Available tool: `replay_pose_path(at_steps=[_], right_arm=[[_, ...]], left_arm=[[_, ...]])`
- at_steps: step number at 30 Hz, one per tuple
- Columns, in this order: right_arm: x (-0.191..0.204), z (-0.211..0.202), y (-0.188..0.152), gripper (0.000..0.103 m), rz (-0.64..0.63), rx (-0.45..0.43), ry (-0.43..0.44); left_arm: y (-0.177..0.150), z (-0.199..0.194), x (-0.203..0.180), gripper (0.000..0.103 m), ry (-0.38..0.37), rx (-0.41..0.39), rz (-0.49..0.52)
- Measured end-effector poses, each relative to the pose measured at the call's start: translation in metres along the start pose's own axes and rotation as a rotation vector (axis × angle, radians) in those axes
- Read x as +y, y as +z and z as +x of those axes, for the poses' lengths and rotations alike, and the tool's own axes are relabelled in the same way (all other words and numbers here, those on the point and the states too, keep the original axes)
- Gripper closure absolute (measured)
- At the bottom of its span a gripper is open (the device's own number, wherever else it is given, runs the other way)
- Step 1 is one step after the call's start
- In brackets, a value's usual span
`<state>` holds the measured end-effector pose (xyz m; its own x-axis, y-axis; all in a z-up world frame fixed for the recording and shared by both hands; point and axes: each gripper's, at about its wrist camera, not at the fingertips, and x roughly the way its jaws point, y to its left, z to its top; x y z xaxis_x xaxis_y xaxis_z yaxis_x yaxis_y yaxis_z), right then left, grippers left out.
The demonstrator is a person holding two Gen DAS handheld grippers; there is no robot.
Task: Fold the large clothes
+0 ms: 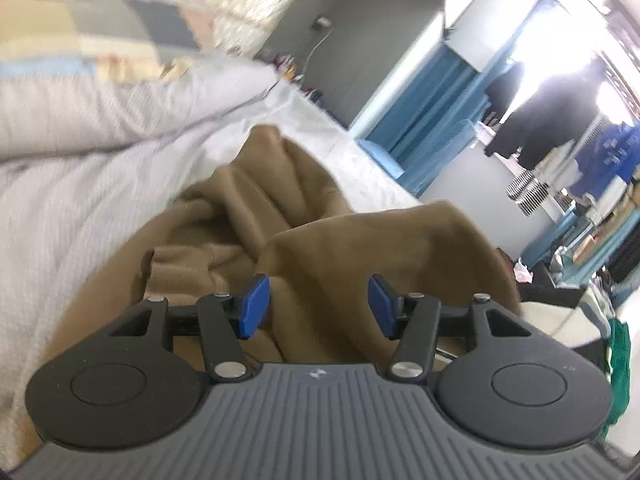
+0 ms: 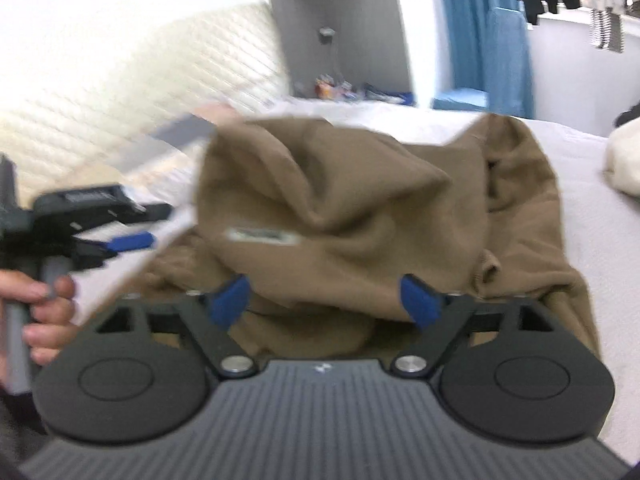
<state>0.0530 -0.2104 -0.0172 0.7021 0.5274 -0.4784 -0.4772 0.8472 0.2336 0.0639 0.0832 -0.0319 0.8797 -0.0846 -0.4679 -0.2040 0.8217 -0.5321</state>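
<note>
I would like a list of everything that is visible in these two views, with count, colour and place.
brown garment: one, brown, crumpled on the bed, white label showing
bed sheet: one, white, under the garment
headboard: one, cream, behind the bed
curtain: one, blue, far wall
hanging clothes: several, dark and blue, by the window
cream cloth: one, right bed edge
left gripper: black, blue pads, open over the garment
right gripper: black, blue pads, open
left hand: grips the left handle

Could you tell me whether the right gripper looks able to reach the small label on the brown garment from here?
Probably yes: the right gripper is open, the label faces it on the brown garment, nothing between.
</note>
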Motion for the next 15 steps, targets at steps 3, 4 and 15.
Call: replay_pose_path(at_steps=[3,4,15], right_arm=[[0.003,-0.014,0.004,0.017,0.0,-0.059,0.03],[0.003,-0.017,0.006,0.017,-0.006,-0.084,0.026],[-0.003,0.011,0.036,0.017,-0.085,-0.19,-0.068]], left_arm=[[0.0,-0.009,-0.011,0.042,-0.033,-0.025,0.038],[-0.001,-0.01,-0.015,0.042,-0.046,-0.031,0.047],[-0.007,0.036,-0.028,0.044,-0.032,0.036,0.123]])
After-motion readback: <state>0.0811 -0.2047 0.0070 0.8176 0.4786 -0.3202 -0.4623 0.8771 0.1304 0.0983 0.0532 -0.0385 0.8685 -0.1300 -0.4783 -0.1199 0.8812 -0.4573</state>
